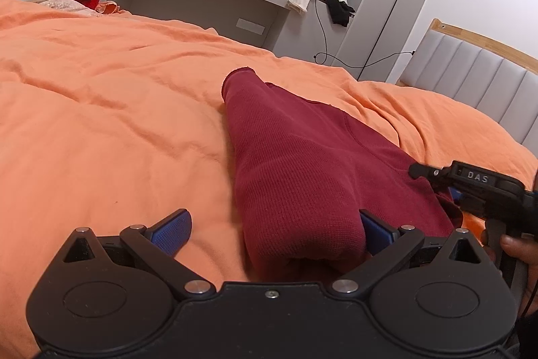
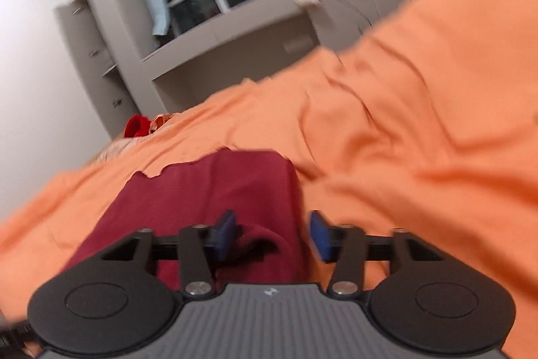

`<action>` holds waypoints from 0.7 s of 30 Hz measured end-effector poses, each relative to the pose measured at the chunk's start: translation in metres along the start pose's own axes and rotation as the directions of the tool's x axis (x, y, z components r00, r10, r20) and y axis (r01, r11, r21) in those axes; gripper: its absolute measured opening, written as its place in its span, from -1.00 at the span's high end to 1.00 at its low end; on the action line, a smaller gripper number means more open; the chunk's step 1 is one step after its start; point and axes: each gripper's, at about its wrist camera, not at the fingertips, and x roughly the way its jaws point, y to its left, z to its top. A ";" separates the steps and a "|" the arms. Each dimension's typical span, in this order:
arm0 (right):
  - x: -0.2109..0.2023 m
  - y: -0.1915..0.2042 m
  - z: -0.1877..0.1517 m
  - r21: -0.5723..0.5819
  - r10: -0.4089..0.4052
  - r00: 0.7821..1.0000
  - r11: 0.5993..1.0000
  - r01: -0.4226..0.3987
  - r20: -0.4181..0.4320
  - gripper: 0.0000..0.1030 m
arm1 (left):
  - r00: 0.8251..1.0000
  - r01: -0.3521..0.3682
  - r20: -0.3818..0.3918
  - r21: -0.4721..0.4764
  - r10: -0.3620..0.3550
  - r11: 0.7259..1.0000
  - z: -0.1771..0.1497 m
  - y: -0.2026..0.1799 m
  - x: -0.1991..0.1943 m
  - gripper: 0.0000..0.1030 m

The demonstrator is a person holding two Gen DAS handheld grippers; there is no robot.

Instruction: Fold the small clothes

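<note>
maroon garment (image 1: 302,164) lies folded narrow on the orange bedding (image 1: 101,123), long axis running from my grippers toward the headboard (image 1: 470,79). my left gripper (image 1: 272,234) is spread wide, gripping nothing. right gripper (image 2: 272,234), jaws partly apart, straddles the near edge unclamped, probably to smooth the fold.

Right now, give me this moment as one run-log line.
garment: dark red knit top folded lengthwise on orange duvet | left gripper: jaws open, straddling near end | right gripper: jaws open over right edge, none pinched
</note>
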 end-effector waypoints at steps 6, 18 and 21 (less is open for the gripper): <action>-0.005 0.044 -0.021 -0.359 -0.086 0.986 0.924 0.131 0.140 0.42 | 1.000 -0.002 0.001 0.002 0.002 1.000 0.000 -0.001 0.000 -0.99; 0.006 0.075 -0.036 -0.560 -0.143 0.971 0.797 0.228 0.192 0.31 | 1.000 -0.005 0.002 -0.005 0.005 1.000 -0.001 -0.003 0.001 -0.99; 0.004 0.059 -0.024 -0.443 -0.125 0.982 0.879 0.177 0.144 -0.04 | 1.000 -0.009 0.000 0.000 0.009 1.000 -0.001 -0.003 0.002 -0.99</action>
